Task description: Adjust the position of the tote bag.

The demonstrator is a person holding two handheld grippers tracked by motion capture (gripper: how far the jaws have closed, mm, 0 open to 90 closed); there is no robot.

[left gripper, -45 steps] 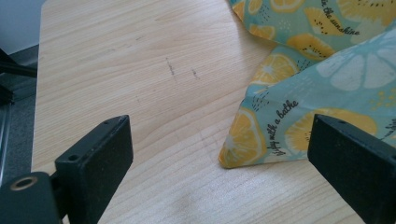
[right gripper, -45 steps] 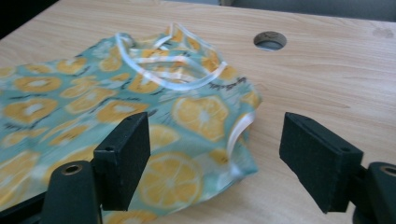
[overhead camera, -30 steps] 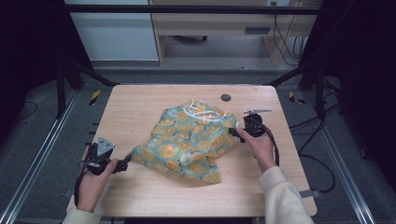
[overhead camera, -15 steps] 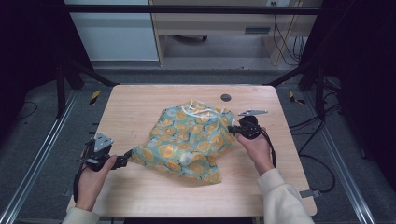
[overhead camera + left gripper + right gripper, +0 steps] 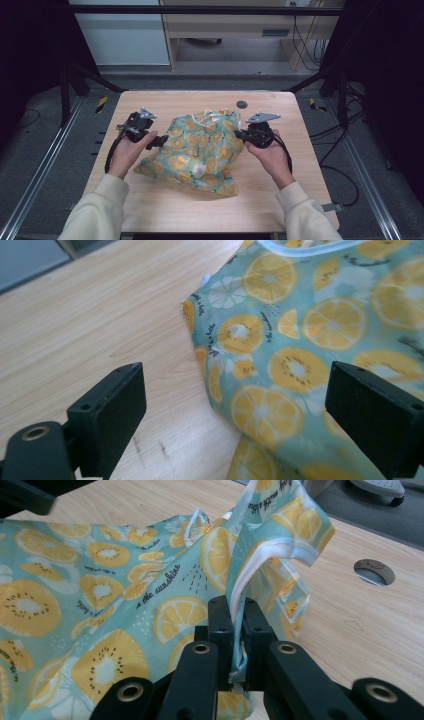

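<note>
A turquoise cloth point(image 5: 200, 150) printed with lemon and kiwi slices lies bunched in the middle of the wooden table point(image 5: 165, 210). My right gripper point(image 5: 239, 134) is at the cloth's right side. In the right gripper view the right gripper point(image 5: 238, 615) is shut on a fold of the cloth point(image 5: 100, 580) with white trim point(image 5: 250, 575), which stands up out of the jaws. My left gripper point(image 5: 160, 141) is at the cloth's left edge. In the left gripper view the left gripper point(image 5: 237, 390) stands open, with the edge of the cloth point(image 5: 300, 340) lying between and ahead of its jaws, untouched.
A round dark hole point(image 5: 241, 104) sits in the tabletop behind the cloth, to the right of the lifted fold in the right gripper view point(image 5: 373, 571). Bare wood runs along the front edge. Black frame posts and cables stand around the table.
My left hand has moved from the table's front left corner away from me and rightward to the cloth's left edge. My right gripper has closed on the cloth's right edge and lifted it slightly.
</note>
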